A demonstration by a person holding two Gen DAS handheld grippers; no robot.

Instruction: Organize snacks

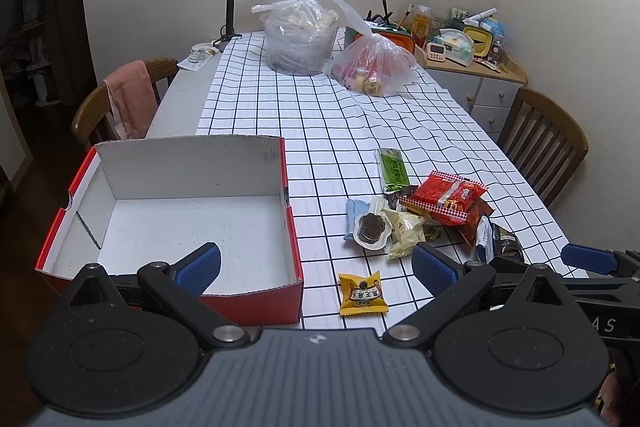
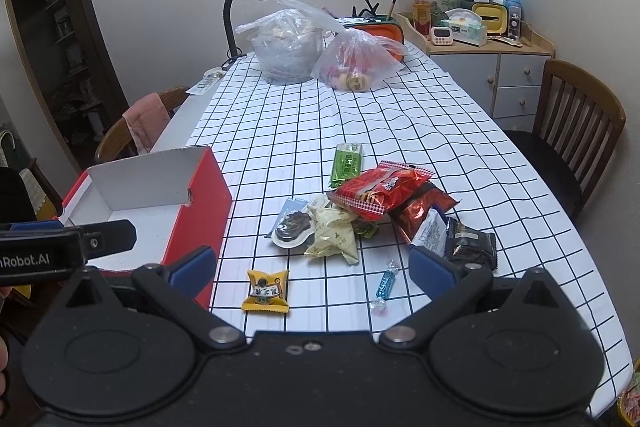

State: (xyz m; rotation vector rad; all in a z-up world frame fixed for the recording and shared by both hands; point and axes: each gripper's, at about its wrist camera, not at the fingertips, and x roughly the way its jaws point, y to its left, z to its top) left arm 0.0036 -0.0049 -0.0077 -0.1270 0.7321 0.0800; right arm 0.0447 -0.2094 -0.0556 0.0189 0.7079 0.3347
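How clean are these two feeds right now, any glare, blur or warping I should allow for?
Left wrist view: fisheye bends the checked tablecloth lines, corners vignette dark, soft blue fringing by the cluttered cabinet. Right wrist view: same barrel warp; the snack pile is sharp, the red packet shows mild sheen, the doorway at left is underexposed.

Pale walls, wooden chairs [image 2: 576, 131], grey cabinet [image 2: 508, 79].

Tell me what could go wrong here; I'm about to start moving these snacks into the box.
1. The snacks overlap in a pile: grabbing the red packet may drag the cream wrapper or the dark packet along.
2. The blue candy is small and lies flat; open fingers may slip off it.
3. The red box sits at the table edge, so a nudge could push it off.
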